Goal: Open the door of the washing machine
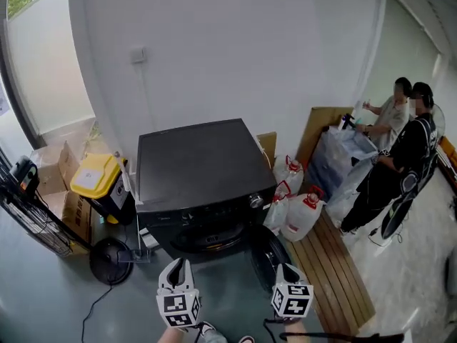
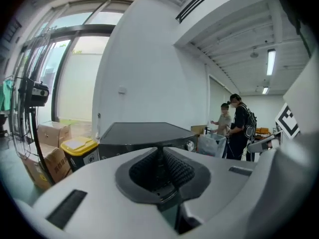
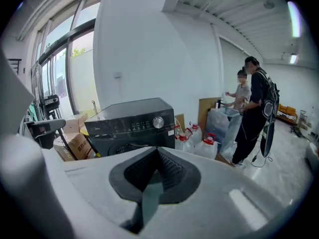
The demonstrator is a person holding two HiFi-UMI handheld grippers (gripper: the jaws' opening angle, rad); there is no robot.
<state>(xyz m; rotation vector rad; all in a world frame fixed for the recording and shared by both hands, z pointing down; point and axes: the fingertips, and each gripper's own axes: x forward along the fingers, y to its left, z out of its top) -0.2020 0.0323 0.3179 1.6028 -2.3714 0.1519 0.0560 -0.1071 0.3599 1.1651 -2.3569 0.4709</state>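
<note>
The black front-loading washing machine stands against the white wall. Its round door hangs swung out to the right, and the dark drum mouth shows. My left gripper and right gripper are held low in the head view, in front of the machine and apart from it. In the left gripper view the machine lies beyond my left gripper, whose jaws meet with nothing between. In the right gripper view the control panel faces my right gripper, which is also shut and empty.
Left of the machine are a yellow-lidded bin, cardboard boxes, a wire rack and a round stand base. To its right are plastic jugs, wooden slats and two people at a bag.
</note>
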